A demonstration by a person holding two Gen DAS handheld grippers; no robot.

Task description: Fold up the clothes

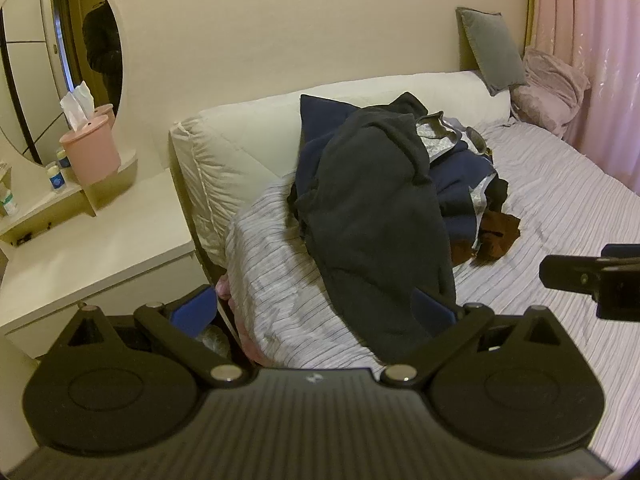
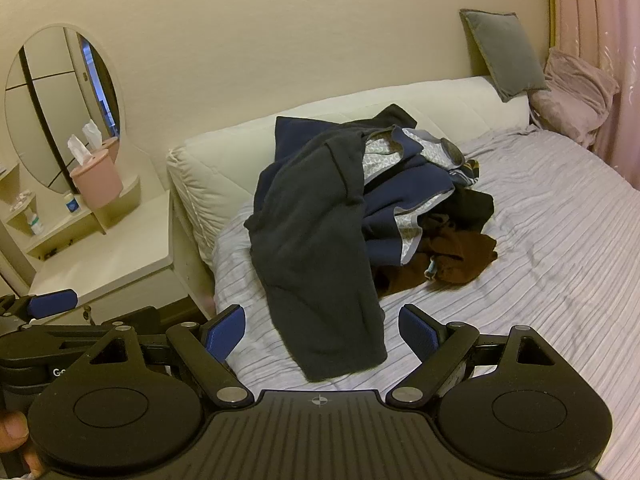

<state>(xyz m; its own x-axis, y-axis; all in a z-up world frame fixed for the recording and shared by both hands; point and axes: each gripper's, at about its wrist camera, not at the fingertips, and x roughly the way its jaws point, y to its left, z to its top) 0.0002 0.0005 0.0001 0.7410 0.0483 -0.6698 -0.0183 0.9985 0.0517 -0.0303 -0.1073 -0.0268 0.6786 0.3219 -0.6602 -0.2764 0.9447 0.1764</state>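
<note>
A pile of clothes lies on the striped bed sheet (image 2: 540, 248). On top is a dark grey garment (image 2: 320, 248), draped toward me; it also shows in the left wrist view (image 1: 380, 220). Under it lie a navy garment (image 2: 392, 204) with a patterned lining and a brown garment (image 2: 460, 256). My left gripper (image 1: 314, 312) is open, its blue pads (image 1: 192, 308) at the bed's near edge, the grey garment's hem between them. My right gripper (image 2: 322, 330) is open and empty, jaws either side of the grey garment's lower hem.
A white bedside table (image 2: 108, 264) stands left of the bed with a pink tissue box (image 2: 96, 180) and an oval mirror (image 2: 60, 108). A padded headboard (image 2: 400, 108), a grey cushion (image 2: 504, 52) and a pink blanket (image 2: 576, 96) are at the back. The right gripper shows at the right edge of the left wrist view (image 1: 592, 276).
</note>
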